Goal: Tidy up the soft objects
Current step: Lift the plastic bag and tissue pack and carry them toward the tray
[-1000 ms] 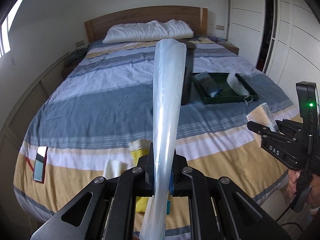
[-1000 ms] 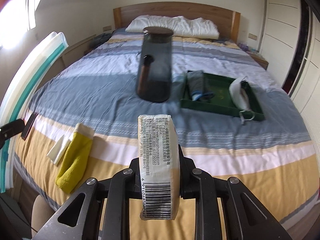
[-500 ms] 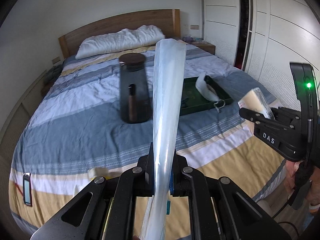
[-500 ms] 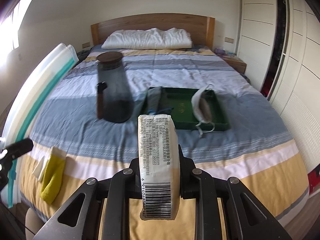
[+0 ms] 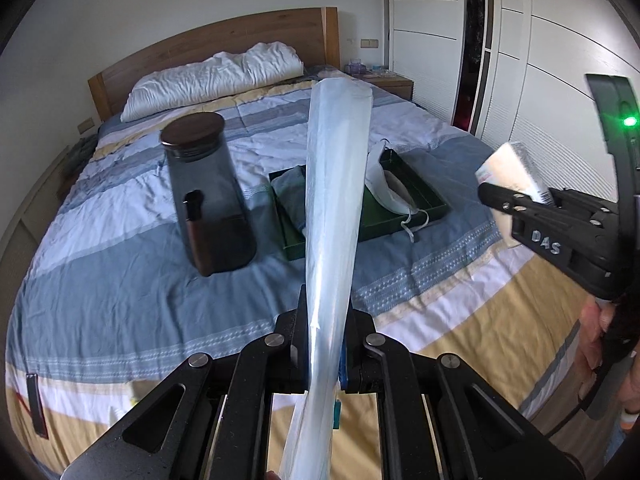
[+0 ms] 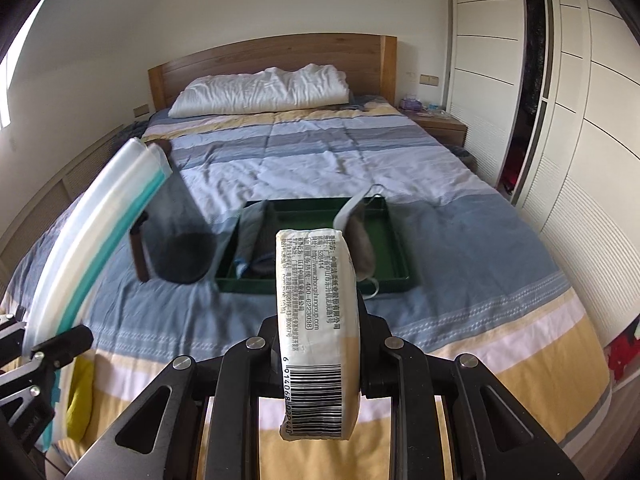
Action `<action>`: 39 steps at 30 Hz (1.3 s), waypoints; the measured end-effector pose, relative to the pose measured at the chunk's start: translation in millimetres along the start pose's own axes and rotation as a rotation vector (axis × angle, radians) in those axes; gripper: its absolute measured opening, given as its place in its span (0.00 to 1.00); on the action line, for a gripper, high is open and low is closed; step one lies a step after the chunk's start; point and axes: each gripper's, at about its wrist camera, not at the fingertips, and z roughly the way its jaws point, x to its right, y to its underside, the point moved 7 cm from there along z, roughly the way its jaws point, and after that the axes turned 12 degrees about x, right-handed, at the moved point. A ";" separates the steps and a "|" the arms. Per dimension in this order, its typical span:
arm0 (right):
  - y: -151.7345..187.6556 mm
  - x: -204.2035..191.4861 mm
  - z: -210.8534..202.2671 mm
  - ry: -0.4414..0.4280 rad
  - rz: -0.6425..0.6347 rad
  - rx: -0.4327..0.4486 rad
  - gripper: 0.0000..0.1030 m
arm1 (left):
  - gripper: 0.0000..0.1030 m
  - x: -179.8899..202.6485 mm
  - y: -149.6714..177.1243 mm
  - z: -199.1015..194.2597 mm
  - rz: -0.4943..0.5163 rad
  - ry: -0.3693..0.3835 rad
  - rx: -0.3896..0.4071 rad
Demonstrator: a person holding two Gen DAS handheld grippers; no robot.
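My left gripper (image 5: 326, 320) is shut on a clear plastic zip bag (image 5: 334, 200) that stands up edge-on over the bed; the same zip bag (image 6: 92, 236) arcs up the left side of the right wrist view. My right gripper (image 6: 318, 320) is shut on a cream tissue pack (image 6: 314, 320) with a barcode, and that tissue pack (image 5: 512, 172) shows at the right of the left wrist view. Ahead on the bed lies a green tray (image 6: 394, 236) holding a folded grey cloth (image 5: 290, 196) and a white face mask (image 5: 384, 184).
A dark smoked-glass jar (image 5: 208, 196) with a lid stands left of the tray on the striped bedspread (image 6: 460, 240). A yellow cloth (image 6: 80, 400) lies near the bed's front left edge. A phone (image 5: 34, 400) lies at the left edge. Wardrobe doors (image 6: 580, 120) line the right.
Both grippers have swung sideways along the bed's foot, so the jar and tray now sit closer to centre; the yellow cloth has slid to the left edge. Both grips are unchanged.
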 end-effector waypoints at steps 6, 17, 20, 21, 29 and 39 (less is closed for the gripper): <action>-13.8 15.8 39.5 0.027 -0.006 -0.002 0.21 | 0.07 -4.3 -18.0 48.2 -0.040 -0.020 -0.025; -30.6 12.0 150.9 -0.023 -0.021 -0.025 0.21 | 0.07 -25.6 -37.6 119.2 -0.108 -0.058 -0.047; -32.1 8.7 178.3 -0.046 -0.023 -0.030 0.21 | 0.07 -30.2 -36.2 133.1 -0.127 -0.063 -0.059; -32.6 7.5 186.6 -0.052 -0.025 -0.032 0.21 | 0.07 -31.1 -36.0 136.7 -0.133 -0.064 -0.062; -37.2 9.5 243.9 -0.067 -0.043 -0.047 0.21 | 0.07 -21.0 -46.0 179.3 -0.191 -0.049 -0.093; -40.0 32.1 298.9 -0.013 -0.095 -0.084 0.21 | 0.07 19.8 -60.5 228.6 -0.228 0.000 -0.107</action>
